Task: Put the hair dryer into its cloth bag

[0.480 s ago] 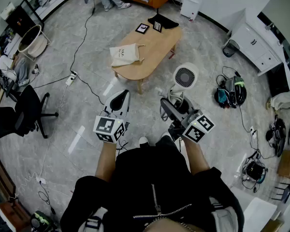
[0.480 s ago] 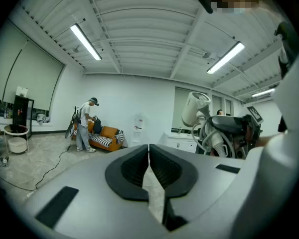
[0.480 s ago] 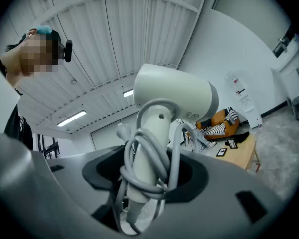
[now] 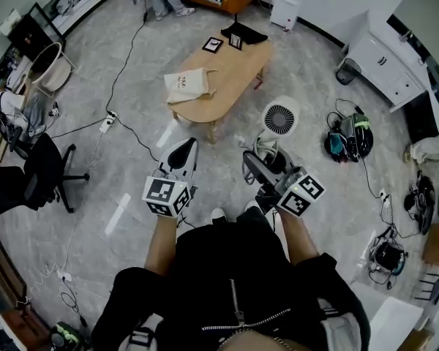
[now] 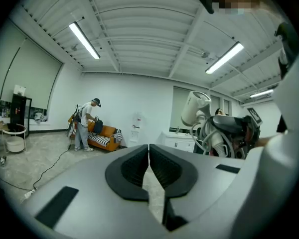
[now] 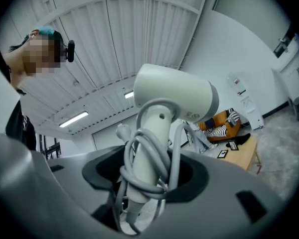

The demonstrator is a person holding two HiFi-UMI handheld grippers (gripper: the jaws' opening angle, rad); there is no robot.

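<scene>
The job is barely begun, as I judge it. I have the hair dryer [image 6: 173, 99] in hand, but it is nowhere near its cloth bag [image 4: 186, 84], which lies flat on the oval wooden surface [image 4: 241, 68] well ahead of me across the floor. I am standing back from that surface, both arms held out in front of me. From here I cannot tell whether the bag's mouth is open or drawn closed. What remains is nearly everything: get to the surface, open the bag, slide the dryer in.

My right hand-held gripper [image 6: 147, 176] stands wide, its jaws clamped on the dryer's white handle, where the grey cord [image 6: 139, 171] is wound round in several loops. The pads press on handle and cord together, and the dryer's body rises above the jaws with the nozzle end pointing off to my right.

My left hand-held gripper [image 5: 148, 166] is closed right down, the two ribbed pads meeting with nothing between them. It touches nothing and hangs free, just beside the right one. I expect it will be the one to take hold of the bag.
</scene>
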